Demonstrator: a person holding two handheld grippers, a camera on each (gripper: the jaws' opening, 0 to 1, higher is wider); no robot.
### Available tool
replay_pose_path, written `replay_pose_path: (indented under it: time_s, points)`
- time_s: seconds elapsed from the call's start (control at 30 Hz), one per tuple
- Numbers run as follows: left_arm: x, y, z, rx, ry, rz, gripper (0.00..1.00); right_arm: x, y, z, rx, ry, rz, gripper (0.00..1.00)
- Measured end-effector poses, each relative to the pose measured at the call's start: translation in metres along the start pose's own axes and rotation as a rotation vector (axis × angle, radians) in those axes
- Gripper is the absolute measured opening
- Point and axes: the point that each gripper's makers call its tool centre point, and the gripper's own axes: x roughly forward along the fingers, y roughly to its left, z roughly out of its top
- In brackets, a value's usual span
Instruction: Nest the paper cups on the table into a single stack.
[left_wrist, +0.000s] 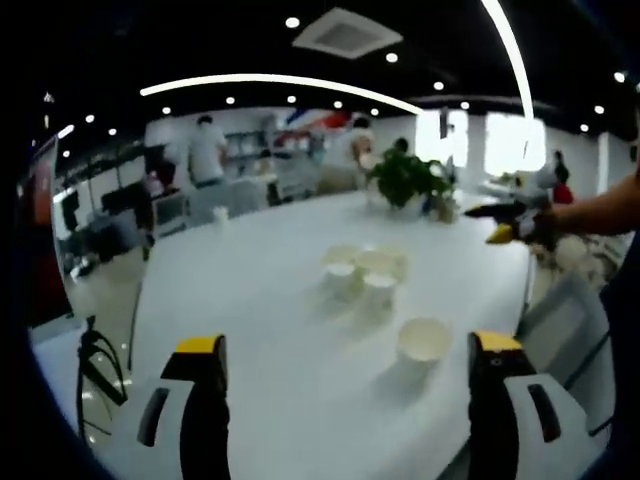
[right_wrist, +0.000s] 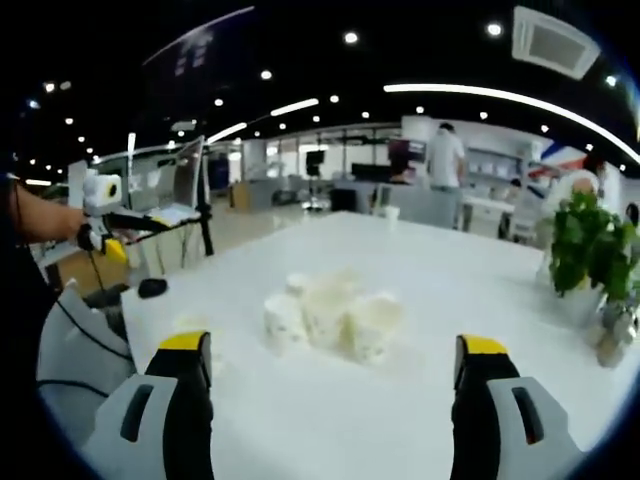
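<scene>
1. I'm looking into a big open office with dark ceilings, round spot lamps and long light strips; the work surface is a wide white table (left_wrist: 250, 290).
2. The paper cups (left_wrist: 365, 270) stand upright in a tight cluster near the middle of the table in the left gripper view, with one single cup (left_wrist: 423, 340) apart from them, nearer my camera and to the right.
3. In the right gripper view the same cluster (right_wrist: 335, 318) sits ahead between my jaws, the cups touching or just beside one another; the picture is too blurred for me to count them.
4. My left gripper (left_wrist: 345, 345) has its jaws spread wide with nothing between them, above the table on the near side of the cups.
5. My right gripper (right_wrist: 332, 345) is likewise wide apart and holds nothing, short of the cluster.
6. A potted plant (left_wrist: 405, 180) stands on the far part of the table, beyond the cups.
7. Chairs (left_wrist: 575, 330) sit by the table edge.
8. People (left_wrist: 207, 150) stand at desks in the background.
</scene>
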Motion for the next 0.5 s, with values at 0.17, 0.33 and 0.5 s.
replay_pose_path:
  time_s: [0.17, 0.33, 0.5]
  points:
    - [-0.003, 0.002, -0.005, -0.002, -0.010, 0.020, 1.00, 0.008, -0.004, -0.005, -0.004, 0.009, -0.007, 1.00]
    - [-0.008, 0.004, -0.004, -0.001, -0.029, 0.047, 1.00, 0.016, -0.011, -0.009, -0.009, 0.010, -0.016, 0.96]
    - [-0.010, 0.007, -0.002, -0.019, -0.047, 0.059, 1.00, 0.027, -0.016, -0.016, -0.008, 0.005, -0.009, 1.00]
